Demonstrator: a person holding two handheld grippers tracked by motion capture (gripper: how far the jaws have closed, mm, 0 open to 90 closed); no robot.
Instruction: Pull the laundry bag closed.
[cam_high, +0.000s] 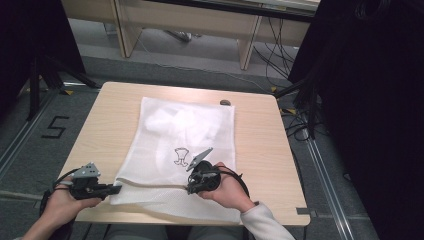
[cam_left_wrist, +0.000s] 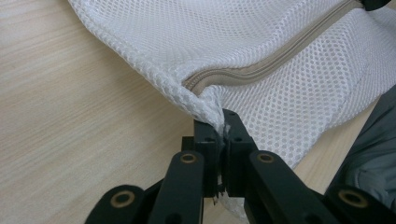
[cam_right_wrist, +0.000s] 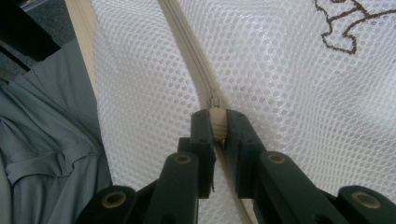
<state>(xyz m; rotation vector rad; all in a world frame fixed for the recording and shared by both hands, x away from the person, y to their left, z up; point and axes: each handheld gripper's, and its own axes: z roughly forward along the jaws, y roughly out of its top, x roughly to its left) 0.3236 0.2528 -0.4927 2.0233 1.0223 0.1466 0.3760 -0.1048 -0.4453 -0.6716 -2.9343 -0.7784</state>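
1. Your white mesh laundry bag (cam_high: 175, 150) lies flat on the tabletop (cam_high: 255, 145), long side running away from you, with a small dark embroidered figure (cam_high: 181, 156) near its middle.
2. Its beige zipper (cam_left_wrist: 261, 60) runs along the near end, closed there.
3. The beige zipper pull (cam_right_wrist: 217, 122) sits partway along that zipper.

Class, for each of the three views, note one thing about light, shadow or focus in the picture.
High view: even room light on the table, black surroundings at both sides, white mesh bag nearly washed out. Left gripper view: mesh sharp near the jaws, the nearest black links soft. Right gripper view: zipper pull crisp, grey cloth at the left dim and softer.
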